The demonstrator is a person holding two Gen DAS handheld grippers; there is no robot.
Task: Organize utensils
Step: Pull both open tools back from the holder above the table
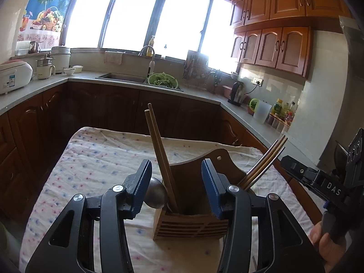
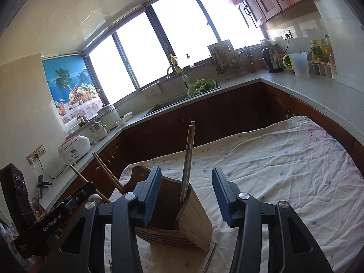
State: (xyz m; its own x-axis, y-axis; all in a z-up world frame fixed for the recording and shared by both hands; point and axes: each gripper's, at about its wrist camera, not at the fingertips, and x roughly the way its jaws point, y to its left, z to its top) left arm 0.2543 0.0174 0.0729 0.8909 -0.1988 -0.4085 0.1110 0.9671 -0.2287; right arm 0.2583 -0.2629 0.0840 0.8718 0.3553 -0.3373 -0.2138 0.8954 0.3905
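Both claws, left (image 1: 176,182) and right (image 2: 185,193), open, empty; holder (image 1: 193,223) base hidden; spoon (image 1: 155,195) half-hidden behind left finger.

Holder (image 1: 193,218): on desk (image 1: 95,159), near edge
Wooden chopsticks (image 1: 159,145): in holder, left
Metal chopsticks (image 1: 264,163): in holder, right
Ladle (image 1: 155,192): left of holder

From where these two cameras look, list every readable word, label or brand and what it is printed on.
"DAS": white letters on the black body of the right gripper, seen from the left wrist.
"GenRobot.AI": white letters on the black body of the left gripper, seen from the right wrist.
Too small or blurred to read: the blue sticker on the white rice cooker, the labels on the bottles, and small print low on the left gripper's body.
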